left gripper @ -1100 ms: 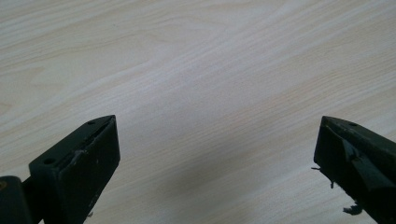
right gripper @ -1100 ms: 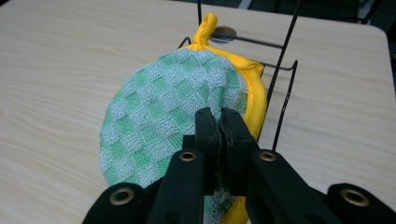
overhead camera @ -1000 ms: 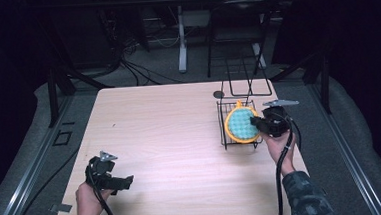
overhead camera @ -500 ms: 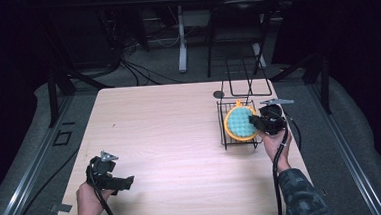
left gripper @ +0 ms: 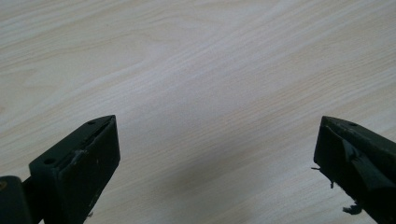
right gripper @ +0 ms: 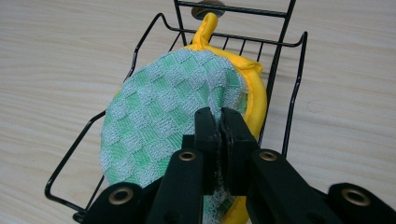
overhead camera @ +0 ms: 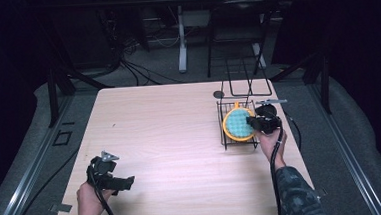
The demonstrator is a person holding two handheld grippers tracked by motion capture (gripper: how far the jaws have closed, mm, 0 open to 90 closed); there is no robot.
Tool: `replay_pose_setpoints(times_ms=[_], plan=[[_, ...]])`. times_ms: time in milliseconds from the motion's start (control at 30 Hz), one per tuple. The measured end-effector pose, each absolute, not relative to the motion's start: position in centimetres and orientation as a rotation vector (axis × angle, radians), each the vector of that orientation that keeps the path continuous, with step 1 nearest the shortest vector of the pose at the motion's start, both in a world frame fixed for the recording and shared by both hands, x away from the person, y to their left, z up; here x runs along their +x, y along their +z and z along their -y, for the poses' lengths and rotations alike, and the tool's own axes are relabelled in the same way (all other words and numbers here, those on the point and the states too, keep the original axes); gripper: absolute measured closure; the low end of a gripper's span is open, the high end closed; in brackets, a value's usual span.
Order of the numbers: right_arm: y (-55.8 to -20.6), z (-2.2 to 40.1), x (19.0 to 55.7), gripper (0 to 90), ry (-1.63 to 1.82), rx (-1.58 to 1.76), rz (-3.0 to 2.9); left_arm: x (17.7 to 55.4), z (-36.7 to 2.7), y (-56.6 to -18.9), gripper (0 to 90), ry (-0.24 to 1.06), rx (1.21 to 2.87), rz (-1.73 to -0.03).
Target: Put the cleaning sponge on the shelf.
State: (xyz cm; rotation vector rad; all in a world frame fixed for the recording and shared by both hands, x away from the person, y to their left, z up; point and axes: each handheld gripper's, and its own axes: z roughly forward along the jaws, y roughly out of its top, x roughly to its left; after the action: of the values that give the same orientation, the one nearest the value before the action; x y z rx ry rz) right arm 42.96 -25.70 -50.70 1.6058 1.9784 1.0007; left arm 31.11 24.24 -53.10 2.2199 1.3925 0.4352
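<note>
A round pad with a green checked face, a yellow rim and a yellow loop stands on edge inside a black wire basket at the table's right side. My right gripper comes at it from the right and is shut on its edge. In the right gripper view the jaws pinch the pad near its rim, low between the basket's wires. My left gripper rests near the front left of the table, held in a hand. It stands open over bare wood.
The basket's tall wire back rises behind it. A small dark disc lies on the table just left of that back. The pale wooden table spreads wide between the two hands. Cables and stands crowd the dark floor beyond.
The right gripper has shifted a little left and down with the pad, which now sits lower in the basket. The left gripper has stayed put.
</note>
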Motion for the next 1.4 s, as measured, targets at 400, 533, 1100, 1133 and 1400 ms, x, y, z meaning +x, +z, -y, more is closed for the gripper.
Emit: replay_pose_setpoints(times_ms=[400, 533, 1100, 1133, 1400], plan=[[-52.0, 25.9, 44.0, 86.8, 0.992, 1.683, -1.952, 31.1, -24.2, -53.1, 0.5, 0.429, 2.229, -1.386], [-52.2, 26.0, 44.3, 86.6, 0.996, 1.691, -1.955, 31.1, -24.2, -53.2, 0.5, 0.428, 2.227, -1.386], [-52.5, 26.5, 44.9, 84.8, 1.016, 1.661, -1.973, 31.2, -24.2, -53.3, 0.5, 0.419, 2.226, -1.388], [-52.4, 26.5, 44.9, 84.5, 1.01, 1.653, -1.978, 31.2, -24.3, -53.2, 0.5, 0.415, 2.228, -1.383], [-52.2, 27.0, 44.7, 72.7, 1.033, 1.667, -1.99, 31.2, -24.3, -53.2, 0.5, 0.408, 2.222, -1.385]])
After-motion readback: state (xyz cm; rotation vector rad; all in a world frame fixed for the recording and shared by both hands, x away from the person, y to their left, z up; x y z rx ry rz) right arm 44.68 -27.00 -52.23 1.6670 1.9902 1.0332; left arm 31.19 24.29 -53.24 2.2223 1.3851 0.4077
